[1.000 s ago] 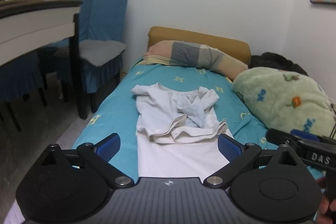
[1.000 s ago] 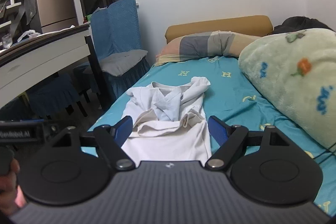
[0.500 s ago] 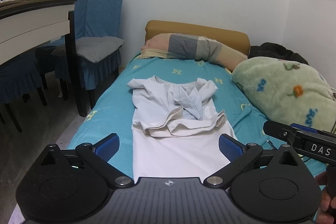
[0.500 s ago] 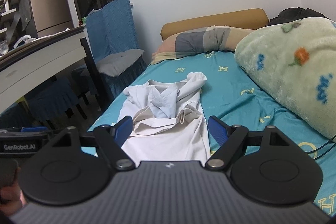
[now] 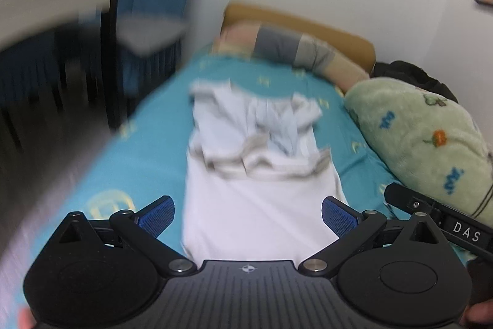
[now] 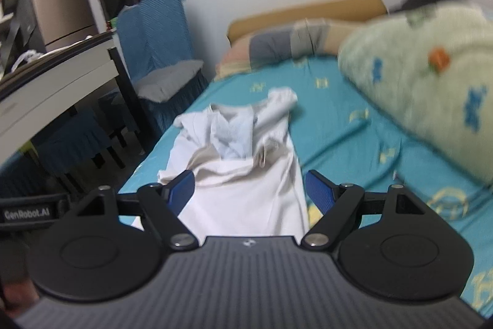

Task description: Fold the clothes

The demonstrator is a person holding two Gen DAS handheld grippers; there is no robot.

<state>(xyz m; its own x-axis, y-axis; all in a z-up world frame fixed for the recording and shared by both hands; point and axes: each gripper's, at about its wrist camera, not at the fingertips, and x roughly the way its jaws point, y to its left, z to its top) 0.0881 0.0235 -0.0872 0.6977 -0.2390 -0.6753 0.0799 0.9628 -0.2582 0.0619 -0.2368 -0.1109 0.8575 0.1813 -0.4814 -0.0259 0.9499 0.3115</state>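
The white shirt (image 5: 258, 174) is lying lengthwise down the middle of the frame on the teal bed (image 5: 144, 125), its lower half spread smooth toward the camera and its upper half bunched with the sleeves heaped inward, probably so the body makes a flat base for the next fold. In the right wrist view the shirt (image 6: 243, 174) is sitting at centre, near the bed's left edge. The left tongs (image 5: 248, 216) are hanging wide open over the smooth hem, gripping nothing and framing the cloth from both sides. The right tongs (image 6: 249, 190) are likewise spread and empty, poised above the same lower portion. A green blanket (image 5: 425, 144) is piled at the right of the frame, clear of the shirt, and a pillow (image 5: 286, 48) is resting at the upper centre against the headboard.
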